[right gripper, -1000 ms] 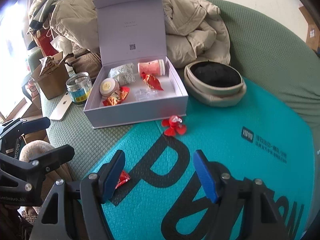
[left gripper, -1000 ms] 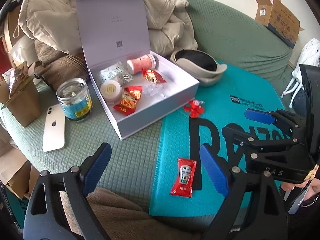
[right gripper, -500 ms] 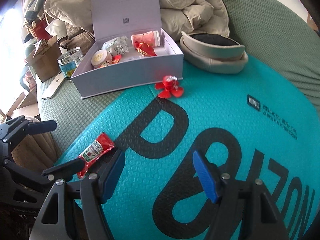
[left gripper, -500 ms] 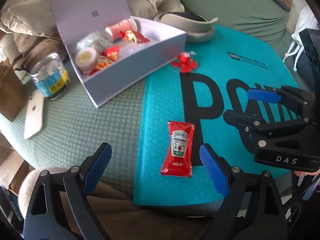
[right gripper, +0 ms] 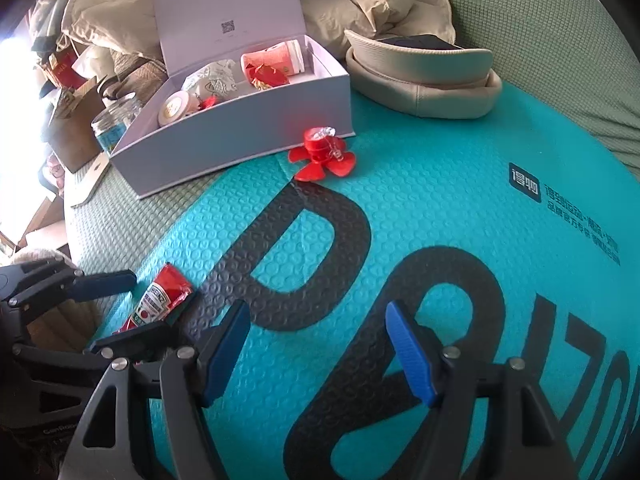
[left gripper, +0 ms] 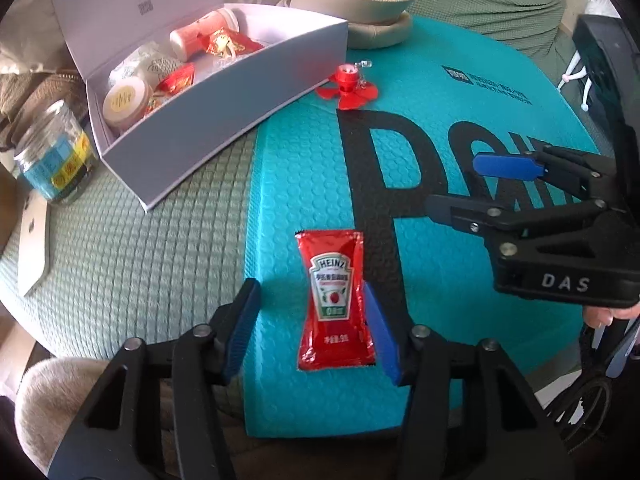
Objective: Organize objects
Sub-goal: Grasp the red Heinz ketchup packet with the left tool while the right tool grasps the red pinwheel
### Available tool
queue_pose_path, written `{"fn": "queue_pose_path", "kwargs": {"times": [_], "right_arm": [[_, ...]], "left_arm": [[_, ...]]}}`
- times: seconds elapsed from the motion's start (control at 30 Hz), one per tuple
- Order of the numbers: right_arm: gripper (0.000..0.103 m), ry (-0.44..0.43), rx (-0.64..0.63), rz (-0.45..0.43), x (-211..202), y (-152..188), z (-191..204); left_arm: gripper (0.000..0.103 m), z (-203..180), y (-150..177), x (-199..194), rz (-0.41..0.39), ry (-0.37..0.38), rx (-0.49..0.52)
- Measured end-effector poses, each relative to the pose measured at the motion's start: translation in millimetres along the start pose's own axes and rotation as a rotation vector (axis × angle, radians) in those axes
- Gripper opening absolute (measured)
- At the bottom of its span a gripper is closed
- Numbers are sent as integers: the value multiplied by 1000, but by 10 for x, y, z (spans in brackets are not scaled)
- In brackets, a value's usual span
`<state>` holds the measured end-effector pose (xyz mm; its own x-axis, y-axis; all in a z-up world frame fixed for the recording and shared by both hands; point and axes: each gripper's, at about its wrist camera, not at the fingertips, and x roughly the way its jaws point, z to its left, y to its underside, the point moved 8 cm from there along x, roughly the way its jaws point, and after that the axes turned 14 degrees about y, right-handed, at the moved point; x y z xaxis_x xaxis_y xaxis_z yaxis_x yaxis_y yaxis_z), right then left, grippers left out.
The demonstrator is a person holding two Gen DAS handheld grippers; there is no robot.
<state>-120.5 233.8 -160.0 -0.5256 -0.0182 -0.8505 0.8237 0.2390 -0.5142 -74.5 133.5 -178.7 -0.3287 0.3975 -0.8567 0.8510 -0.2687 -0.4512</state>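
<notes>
Left tongs (left gripper: 312,332): released, straddling the ketchup sachet (left gripper: 334,300), not yet pinching | sachet: flat on teal mailer (left gripper: 440,92), near edge, well apart from the far-left open box (left gripper: 240,92) | right tongs (right gripper: 316,352): released, holding nothing | risk: we judge the thin, slick sachet may slide out, or the mailer gets pinched too.

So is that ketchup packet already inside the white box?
No, the ketchup packet lies on the teal mat, outside the white box.

The left wrist view looks steeply down, close over the ketchup packet (left gripper: 335,300). The right wrist view faces across the teal mailer (right gripper: 420,208); both share the open box (left gripper: 224,92).
</notes>
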Motion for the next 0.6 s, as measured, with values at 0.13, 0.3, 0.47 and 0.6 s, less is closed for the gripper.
{"fn": "queue_pose_path", "kwargs": {"times": [0.13,0.3,0.47,0.6], "right_arm": [[71,9,-8,-25,44,-159,0],[71,22,-23,-79,121,-450,7],[71,23,-47,-112,244,-705,83],[71,36,-87,-145,384,-899,192]], "left_arm": [[24,5,-116,21,-23,21,-3],[24,7,-251,110,-58,67,-6],[24,59,-305,144,-81,117,-36],[24,120,-325,142,-86,159,-83]]}}
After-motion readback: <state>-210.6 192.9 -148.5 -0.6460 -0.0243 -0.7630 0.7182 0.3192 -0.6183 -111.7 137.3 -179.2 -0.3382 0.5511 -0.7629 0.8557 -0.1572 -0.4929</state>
